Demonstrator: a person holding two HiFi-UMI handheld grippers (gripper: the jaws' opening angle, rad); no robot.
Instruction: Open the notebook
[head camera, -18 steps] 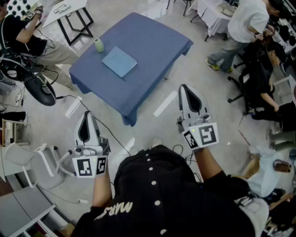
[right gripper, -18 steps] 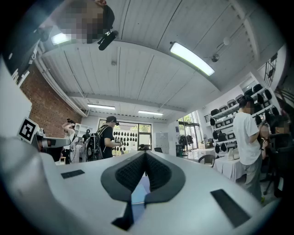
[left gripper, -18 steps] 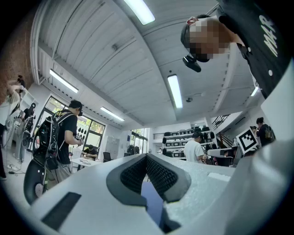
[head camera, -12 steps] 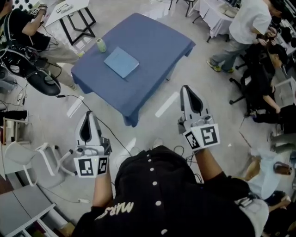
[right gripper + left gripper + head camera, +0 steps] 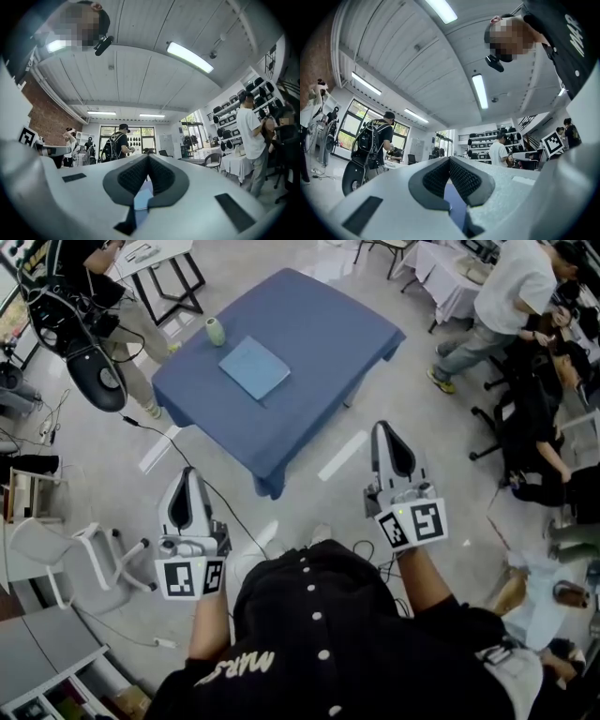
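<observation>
Table [image 5: 319, 334] shifted right; notebook [image 5: 254, 367] inside edges; left gripper [image 5: 190, 473], right gripper [image 5: 383, 427] over open floor [image 5: 450, 456], jaws together, apparently empty.

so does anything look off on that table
Nothing stands out: the notebook lies flat and closed on the table, with a green cylinder upright beside it. No spill or damage shows.

Left gripper [image 5: 190, 474] and right gripper [image 5: 384, 430] — jaws together (empty) — point forward.
</observation>
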